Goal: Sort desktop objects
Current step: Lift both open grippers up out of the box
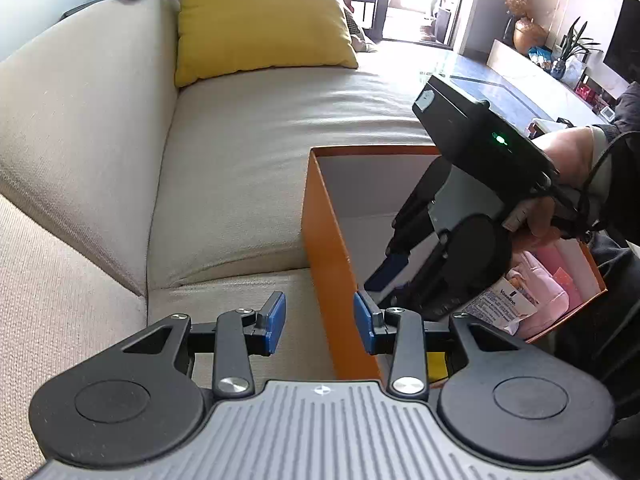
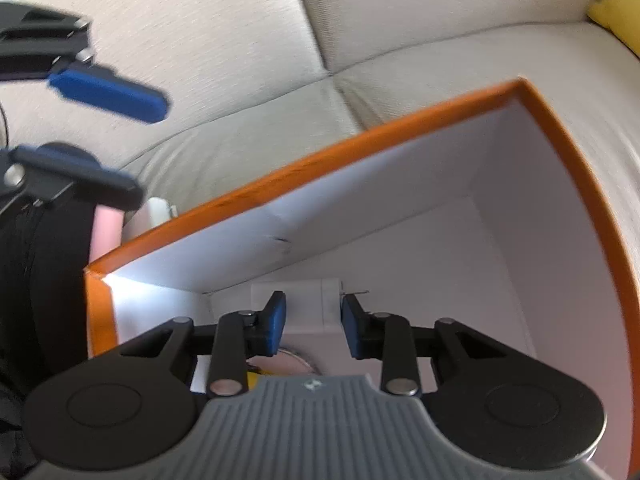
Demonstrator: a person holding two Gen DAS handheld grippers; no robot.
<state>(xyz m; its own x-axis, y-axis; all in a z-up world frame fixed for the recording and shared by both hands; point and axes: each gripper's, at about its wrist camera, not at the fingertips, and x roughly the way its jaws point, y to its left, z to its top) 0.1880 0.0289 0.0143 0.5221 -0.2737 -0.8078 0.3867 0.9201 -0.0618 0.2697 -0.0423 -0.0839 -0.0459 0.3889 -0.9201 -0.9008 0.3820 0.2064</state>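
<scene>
**Right claw reaches into the orange box, white block dead ahead**

The right gripper point(image 2: 312, 322) sits inside the orange-walled cardboard box with a white lining point(image 2: 400, 124), its blue-padded jaws apart with nothing between them. Straight ahead of the fingertips, on the box floor against the near wall, lies a small white rectangular block point(image 2: 306, 300) — possibly a plug or adapter, with a thin prong-like part at its right end. Its long axis looks to run crosswise to the fingers, so a closing pinch would likely take it across its length; the blur keeps me from saying how close the pads are to touching.

The left gripper point(image 1: 320, 320) hovers outside, straddling the box's near orange wall, jaws spread and empty. It is clearly the farther hand from the block. In the left wrist view, a white Vaseline-labelled packet point(image 1: 500, 304) and soft pink cloth items point(image 1: 540, 288) fill the box's far-right corner, beside the right claw. The box rests on a beige fabric sofa point(image 1: 240, 160) — a yellow cushion point(image 1: 260, 16) stands well apart.
</scene>
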